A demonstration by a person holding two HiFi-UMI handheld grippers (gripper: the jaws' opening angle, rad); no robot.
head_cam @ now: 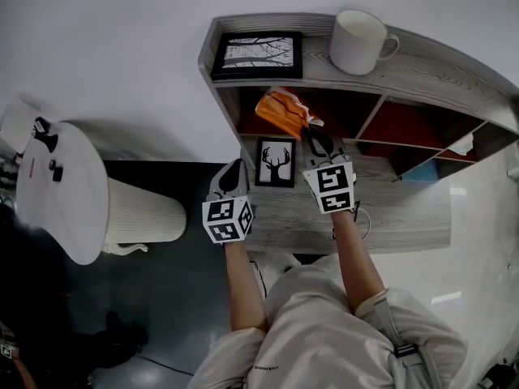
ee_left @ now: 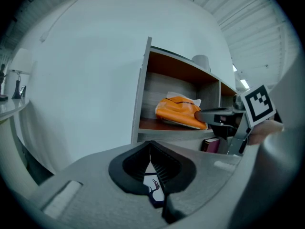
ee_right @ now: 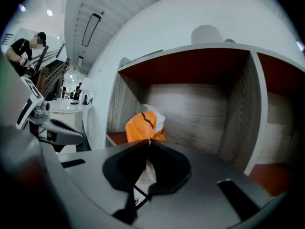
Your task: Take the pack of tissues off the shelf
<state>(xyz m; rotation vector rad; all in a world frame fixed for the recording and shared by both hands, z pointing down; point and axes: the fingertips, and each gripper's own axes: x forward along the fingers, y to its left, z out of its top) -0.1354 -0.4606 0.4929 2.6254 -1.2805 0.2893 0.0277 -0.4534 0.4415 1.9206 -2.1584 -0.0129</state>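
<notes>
**Task item.** The pack of tissues [head_cam: 280, 112] is a soft, crinkled orange wrapper with a white tissue showing at its top. It lies in the upper left compartment of the shelf unit [head_cam: 405, 209], on that compartment's red-brown floor board. In the head view it is at 11 o'clock from the right marker cube.

**Right gripper.** The right gripper [head_cam: 310, 132] points into that compartment. In the right gripper view the dark, ribbed jaws are clenched, pinching a thin edge of the orange wrapper [ee_right: 143, 127] at their tips. The left gripper view shows the same contact at the 3 o'clock end of the pack [ee_left: 180, 112].

**Left gripper.** The left gripper [head_cam: 237, 168] is at 9 o'clock from the right one, in front of the shelf edge. Its jaws are closed tip to tip with nothing between them.

**Shelf unit.** The unit is grey board with a wood-grain texture and has red-brown compartment linings.
- A smooth white cylindrical mug [head_cam: 359, 40] stands on top, at 1 o'clock from the pack.
- A black-framed branch picture [head_cam: 258, 55] lies on top, at 11 o'clock from the pack.
- A black-framed deer picture [head_cam: 276, 162] stands at 6 o'clock from the pack.

**Surroundings.** A round white table [head_cam: 61, 193] with a ribbed pedestal is at 9 o'clock from the left gripper.
</notes>
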